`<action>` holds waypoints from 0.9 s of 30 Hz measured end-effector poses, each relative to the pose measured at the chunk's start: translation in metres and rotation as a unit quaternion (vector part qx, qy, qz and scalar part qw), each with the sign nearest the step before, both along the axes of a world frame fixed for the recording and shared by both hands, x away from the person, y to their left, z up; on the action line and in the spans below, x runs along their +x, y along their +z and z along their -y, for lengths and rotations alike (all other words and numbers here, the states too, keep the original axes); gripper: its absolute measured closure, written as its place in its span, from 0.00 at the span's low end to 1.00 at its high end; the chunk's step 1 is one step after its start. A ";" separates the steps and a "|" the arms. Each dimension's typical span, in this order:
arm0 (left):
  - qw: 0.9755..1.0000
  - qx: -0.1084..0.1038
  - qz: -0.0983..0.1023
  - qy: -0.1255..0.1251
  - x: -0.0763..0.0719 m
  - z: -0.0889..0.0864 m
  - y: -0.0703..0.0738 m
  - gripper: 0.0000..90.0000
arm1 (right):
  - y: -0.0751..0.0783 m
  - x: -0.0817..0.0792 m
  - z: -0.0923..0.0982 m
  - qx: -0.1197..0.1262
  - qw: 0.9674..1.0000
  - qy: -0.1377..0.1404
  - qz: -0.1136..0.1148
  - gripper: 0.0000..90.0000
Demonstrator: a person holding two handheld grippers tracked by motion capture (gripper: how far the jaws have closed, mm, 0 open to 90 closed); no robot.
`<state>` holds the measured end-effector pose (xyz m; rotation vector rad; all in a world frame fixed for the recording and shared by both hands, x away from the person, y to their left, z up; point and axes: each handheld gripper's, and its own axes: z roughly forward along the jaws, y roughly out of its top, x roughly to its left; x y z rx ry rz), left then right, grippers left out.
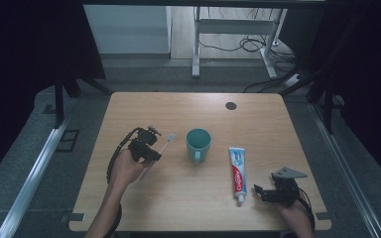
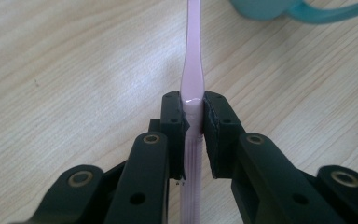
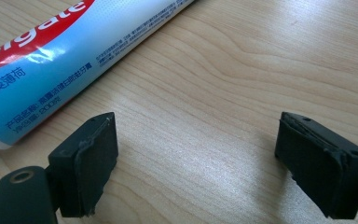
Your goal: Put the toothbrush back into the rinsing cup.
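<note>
The left gripper [image 2: 193, 114] is clamped on a pink toothbrush [image 2: 192, 70]: both pads press flat against the handle, one on each side, with no gap showing. The grip sits on the thicker part of the handle; the thin neck runs straight ahead from the jaws toward the cup [image 2: 303, 9], and the ribbed end of the handle passes back between the jaws. In the high view the left gripper [image 1: 151, 154] is left of the cup [image 1: 198, 143], and the toothbrush [image 1: 164, 146] slants from the hand up toward the cup, its head near the cup's rim but apart from it.

The right gripper [image 3: 196, 149] stands wide open with nothing between its pads, just bare table [image 3: 242, 60]. The toothpaste [image 3: 51, 60] lies just beside its left jaw, outside the gap, not touching either pad. In the high view the toothpaste [image 1: 237, 173] lies right of the cup, cap end toward the person, and the right gripper [image 1: 259, 193] sits just right of that cap end.
</note>
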<state>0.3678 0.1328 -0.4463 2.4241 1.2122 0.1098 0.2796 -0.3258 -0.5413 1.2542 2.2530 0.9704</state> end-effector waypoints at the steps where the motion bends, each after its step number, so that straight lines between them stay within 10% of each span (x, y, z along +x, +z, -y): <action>1: 1.000 -0.003 0.002 -0.001 0.000 0.000 0.001 0.88 | 0.000 0.000 0.000 0.000 1.000 0.000 0.000 0.14; 27: 0.993 -0.060 0.092 -0.036 -0.005 0.014 0.038 0.88 | 0.000 0.000 0.000 0.000 1.000 0.000 0.001 0.14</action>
